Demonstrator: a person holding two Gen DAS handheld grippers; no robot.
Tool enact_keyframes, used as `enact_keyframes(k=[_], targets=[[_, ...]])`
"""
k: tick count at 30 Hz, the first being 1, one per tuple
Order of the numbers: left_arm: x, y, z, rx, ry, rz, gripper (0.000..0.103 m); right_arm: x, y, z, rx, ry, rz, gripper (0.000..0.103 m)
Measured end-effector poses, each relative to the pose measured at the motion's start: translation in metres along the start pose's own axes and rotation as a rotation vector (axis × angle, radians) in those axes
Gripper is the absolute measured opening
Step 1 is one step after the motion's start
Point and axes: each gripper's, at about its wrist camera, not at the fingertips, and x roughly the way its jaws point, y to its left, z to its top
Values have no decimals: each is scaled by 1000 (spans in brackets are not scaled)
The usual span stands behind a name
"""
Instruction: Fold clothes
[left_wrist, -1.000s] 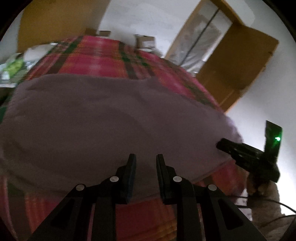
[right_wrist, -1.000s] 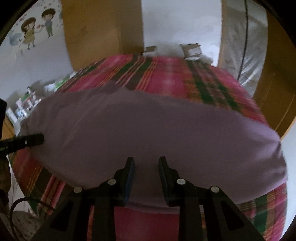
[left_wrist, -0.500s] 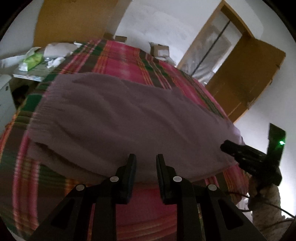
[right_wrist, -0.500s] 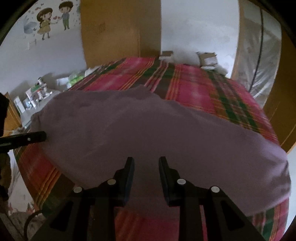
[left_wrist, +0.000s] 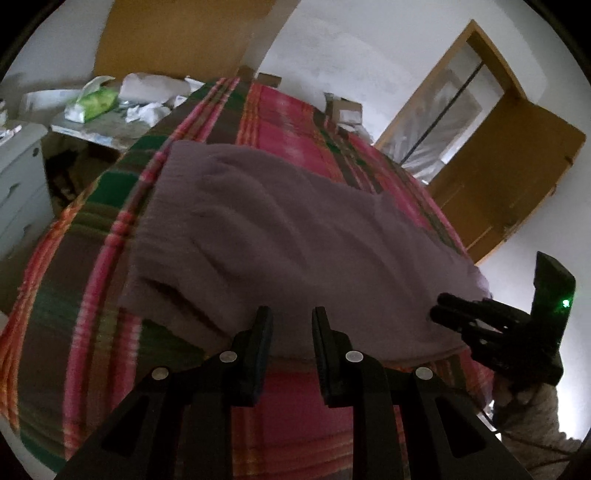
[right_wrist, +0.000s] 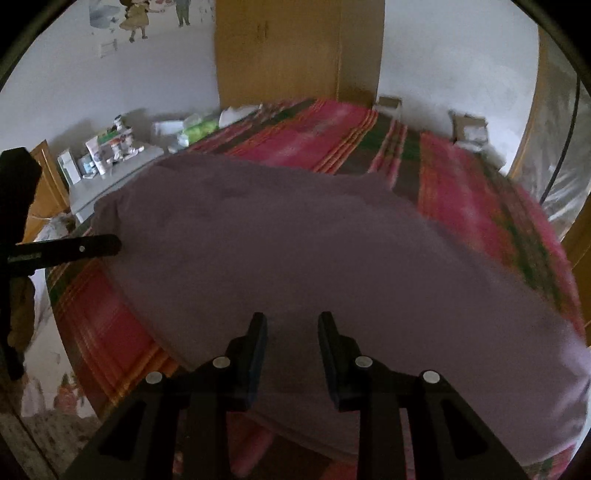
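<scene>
Bedroom scene, kinda dim, with a big bed (left_wrist: 280, 398) under a red and green plaid cover taking up most of both views. On it lay the purple sweater (left_wrist: 280, 236), spread fairly flat, its long axis running side to side across the bed, parallel to the near edge where the person stood. Looked like it was already doubled over once, though that was a guess from the layered hem at its left end.

Both claws hung just short of the sweater's near edge. The left claw (left_wrist: 290, 325) had its fingers spread with nothing between them, and the right claw (right_wrist: 292, 328) was the same, parted and empty. Each sat roughly toward its own end of the garment, so neither was really closer. Next fold probably meant grabbing that near edge or the two ends.

Beyond the bed: a cluttered side worktop (right_wrist: 110, 162), a wooden wardrobe (right_wrist: 295, 48) and an open door (left_wrist: 509, 177).
</scene>
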Motion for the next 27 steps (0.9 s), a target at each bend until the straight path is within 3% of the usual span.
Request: enact_keyframes(k=[4,10,14,18,21,27], targets=[[-5,6,4,-8,-13,-3,23,-1,22,0,-73,22,25,29],[-19,13,25,-25,-80,-3,23,-12,42,38,-10,-75,189,29],[-26,17,33,-18,-103,7,23,-3,64,55,-13,-87,259,29],[-21,29,36,-33,-82,34,23,21,96,53,-142,-42,186,29],[-17,37,34,-52,-68,21,23,38,107,45,-163,30,204,31],[-27,40,32,-65,-93,23,23,28,118,37,-166,40,232,33]])
